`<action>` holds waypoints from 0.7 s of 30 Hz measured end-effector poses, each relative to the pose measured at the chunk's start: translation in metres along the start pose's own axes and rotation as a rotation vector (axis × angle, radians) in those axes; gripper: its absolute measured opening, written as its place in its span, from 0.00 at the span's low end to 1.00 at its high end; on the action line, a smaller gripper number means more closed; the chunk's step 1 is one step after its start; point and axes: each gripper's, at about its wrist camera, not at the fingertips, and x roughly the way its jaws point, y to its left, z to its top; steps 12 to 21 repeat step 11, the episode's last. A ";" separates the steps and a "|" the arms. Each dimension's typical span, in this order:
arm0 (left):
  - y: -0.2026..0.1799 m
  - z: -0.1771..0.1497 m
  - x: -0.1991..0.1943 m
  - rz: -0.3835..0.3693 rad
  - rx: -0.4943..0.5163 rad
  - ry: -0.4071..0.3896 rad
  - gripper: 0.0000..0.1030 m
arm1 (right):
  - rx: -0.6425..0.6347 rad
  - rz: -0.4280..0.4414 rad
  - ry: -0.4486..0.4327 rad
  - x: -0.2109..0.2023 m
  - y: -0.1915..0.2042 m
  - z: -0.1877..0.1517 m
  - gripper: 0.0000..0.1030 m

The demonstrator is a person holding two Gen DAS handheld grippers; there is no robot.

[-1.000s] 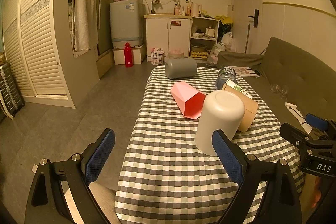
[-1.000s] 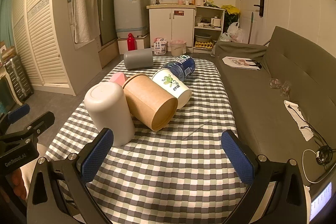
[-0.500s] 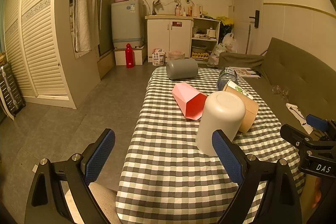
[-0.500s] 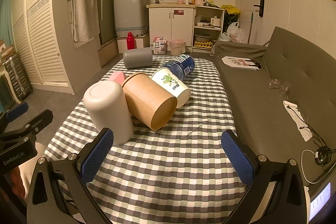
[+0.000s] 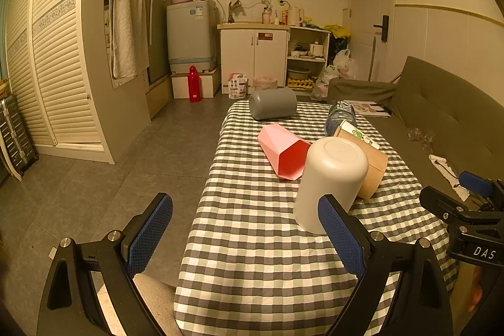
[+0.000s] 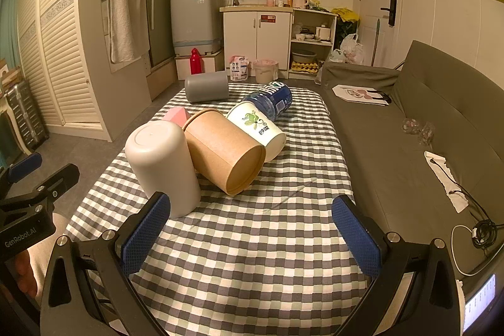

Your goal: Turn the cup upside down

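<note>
While mouth-down, white cup (image 6: 162, 167) stands ahead of left hand-held gripper (image 5: 245, 233), untouched

Sofa (image 6: 409, 128): right of table, w/ paper bag (image 6: 359, 92)
Washer (image 5: 191, 33): far wall, red bottle (image 5: 194, 84) in front
Towel (image 5: 127, 21): hangs on wardrobe

From my right wrist view, the white cup (image 6: 163, 166) hid most of the pink cup (image 6: 176, 115); I couldn't read the bottle (image 6: 271, 99) label
</note>
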 end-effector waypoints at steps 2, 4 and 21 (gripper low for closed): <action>0.000 0.000 0.000 0.000 0.000 0.001 0.93 | 0.000 0.000 0.001 0.000 0.000 0.000 1.00; 0.000 0.000 0.000 -0.001 0.000 0.000 0.93 | -0.001 -0.001 0.002 0.000 0.000 0.000 1.00; 0.001 0.000 0.001 0.004 0.001 0.002 0.93 | -0.001 -0.004 0.004 0.000 0.000 -0.001 1.00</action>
